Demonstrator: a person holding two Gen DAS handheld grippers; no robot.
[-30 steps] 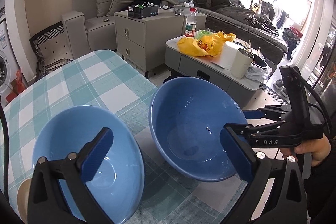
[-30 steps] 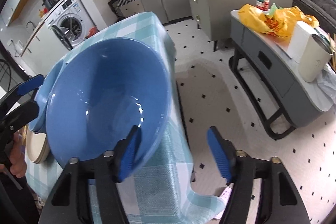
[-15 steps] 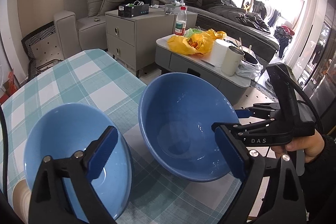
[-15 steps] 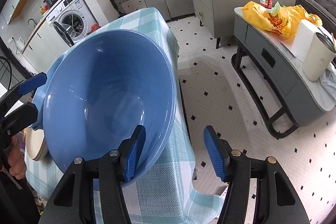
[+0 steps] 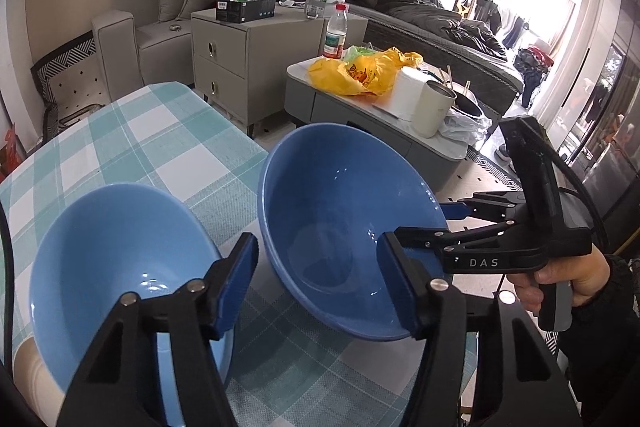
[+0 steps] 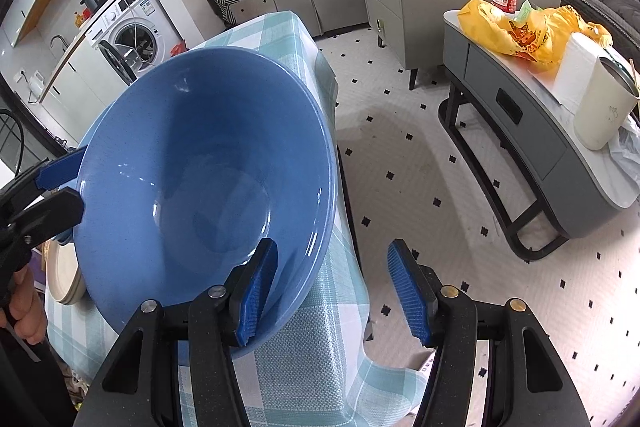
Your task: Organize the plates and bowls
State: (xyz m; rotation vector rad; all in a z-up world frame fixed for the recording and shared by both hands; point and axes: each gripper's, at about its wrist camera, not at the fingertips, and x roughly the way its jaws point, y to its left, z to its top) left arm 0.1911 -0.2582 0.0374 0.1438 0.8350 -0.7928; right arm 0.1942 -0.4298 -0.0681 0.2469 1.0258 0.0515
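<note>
Closest up on the left side, the left gripper (image 5: 316, 283) has just been closing its jaws and now sits about half open over the checked tablecloth (image 5: 168, 147). One blue pad overlaps the near rim of the lighter blue bowl (image 5: 100, 259), the other overlaps the near rim of the darker blue bowl (image 5: 340, 223), and between them there's only cloth, so nothing is actually clamped. Both bowls sit side by side on the table, the darker one tipped up at the table's right edge. A cream plate (image 6: 66, 279) peeks out from under the lighter bowl.

From the other camera, the right gripper (image 6: 332, 291) straddles the darker bowl's near rim, with one pad inside the bowl and the other hanging outside over the floor. There's a clear gap, so it isn't pinching it yet as far as I can tell. A hand (image 5: 560, 279) holds that gripper's handle.

Further back there's a grey coffee table (image 5: 360, 111) with a yellow bag (image 5: 364, 73), a paper roll (image 5: 408, 93) and a bottle (image 5: 335, 37), then a sofa (image 5: 160, 19).
</note>
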